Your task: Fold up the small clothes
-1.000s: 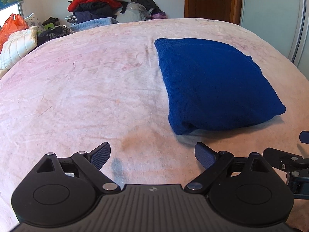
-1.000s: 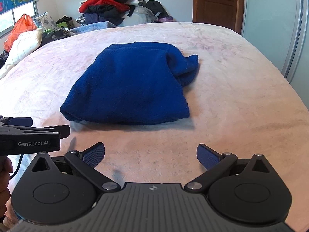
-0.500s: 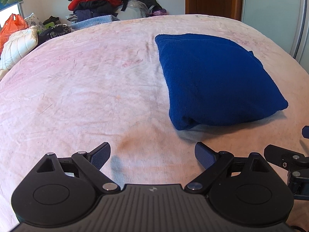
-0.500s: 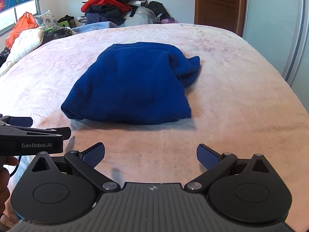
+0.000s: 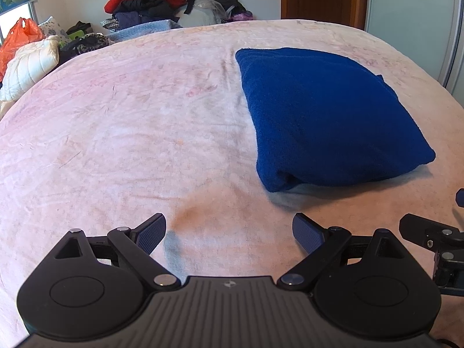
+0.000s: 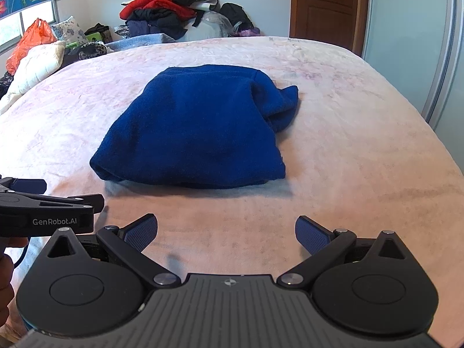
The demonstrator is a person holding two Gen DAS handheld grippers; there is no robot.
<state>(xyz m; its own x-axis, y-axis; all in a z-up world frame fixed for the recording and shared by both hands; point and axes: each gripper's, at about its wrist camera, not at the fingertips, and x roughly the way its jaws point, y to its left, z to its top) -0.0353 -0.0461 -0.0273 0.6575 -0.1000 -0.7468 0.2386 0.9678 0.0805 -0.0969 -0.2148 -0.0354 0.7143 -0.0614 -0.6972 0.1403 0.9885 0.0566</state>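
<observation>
A dark blue folded garment [image 5: 324,116] lies on the pink bed cover [image 5: 130,121]; in the right wrist view it [image 6: 197,130] sits straight ahead, with a loose bunched end at its far right. My left gripper [image 5: 229,233] is open and empty, held low over the bed, short of the garment's near left corner. My right gripper [image 6: 226,233] is open and empty, in front of the garment's near edge. Each gripper shows at the edge of the other's view.
A heap of mixed clothes [image 6: 174,11] is piled beyond the bed's far edge. A white quilted cushion [image 5: 29,66] and an orange plastic bag [image 5: 17,37] lie at the far left. A wooden door [image 6: 327,8] and a sliding wardrobe panel [image 6: 420,43] stand at the right.
Both grippers have drifted slightly back and tilted, so the garment sits a little differently in view. The garment itself has not moved; both grippers stayed open.
</observation>
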